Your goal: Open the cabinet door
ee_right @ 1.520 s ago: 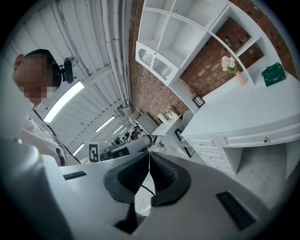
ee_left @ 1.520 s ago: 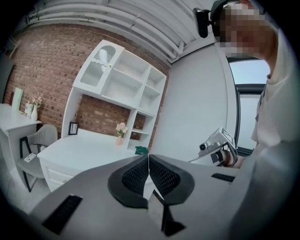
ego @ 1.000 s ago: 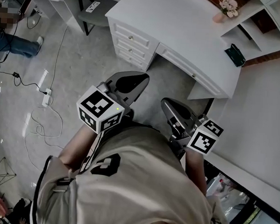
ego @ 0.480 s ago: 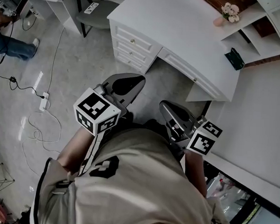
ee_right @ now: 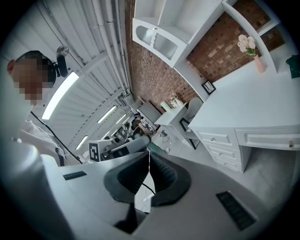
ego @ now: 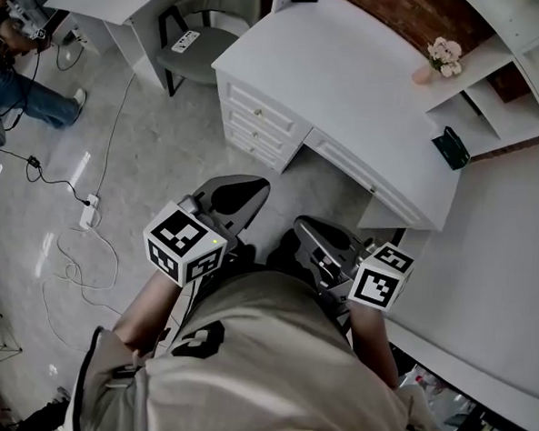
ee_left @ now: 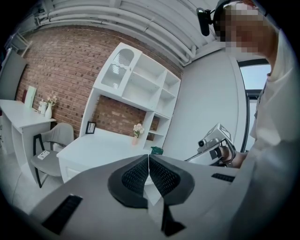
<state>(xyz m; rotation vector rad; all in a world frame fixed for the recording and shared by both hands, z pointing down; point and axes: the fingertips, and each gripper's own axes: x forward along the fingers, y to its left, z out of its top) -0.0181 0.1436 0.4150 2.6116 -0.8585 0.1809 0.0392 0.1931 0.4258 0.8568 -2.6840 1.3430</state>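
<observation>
Brick wall backs the cabinet door, well beyond left hand-held gripper and right hand-held gripper, both closed empty.

1. Head view: from above the shoulders, steeply down on the left gripper and right gripper; bench upper right of the frame.
2. Left gripper view: low, nearly level along its jaws, facing the bench's flower vase at mid-frame.
3. Right gripper view: same bench and vase, far right of the frame.

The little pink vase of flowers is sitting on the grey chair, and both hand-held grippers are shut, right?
Not the grey chair: the head view shows the pink vase of flowers on the white desk. The left hand-held gripper and right hand-held gripper are shut, yes.
</observation>
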